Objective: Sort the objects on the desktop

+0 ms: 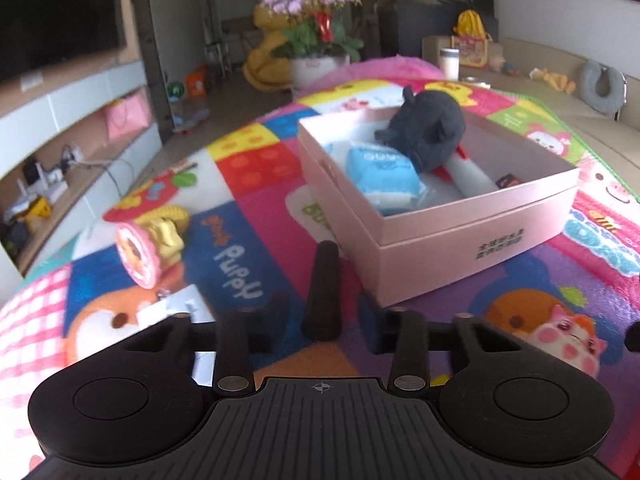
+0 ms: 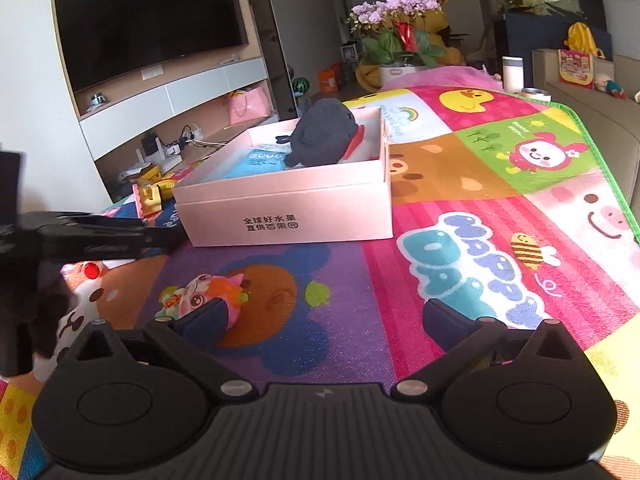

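Clutter lay left on the colourful cartoon play mat (image 1: 248,208): a pink round-ended roll (image 1: 136,254) and a yellow toy (image 1: 168,228). The left gripper (image 1: 323,312), nearly closed, clasped a slim black rod (image 1: 325,280), its length pointing toward the open pink cardboard box (image 1: 460,256) holding a blue tissue pack (image 1: 384,176), a grey plush (image 1: 428,128) and a white tube (image 1: 468,176); the right gripper (image 2: 320,316) gaped wide, empty

1. The dark grey plush toy (image 2: 322,136) hides part of the blue wipes packet (image 2: 256,162) inside the pink cardboard box (image 2: 288,208).
2. A blurred black gripper (image 2: 92,236) covers the colourful cartoon mat's (image 2: 460,216) left edge.
3. The small dark item (image 1: 508,181) in the box's corner is too small to identify.
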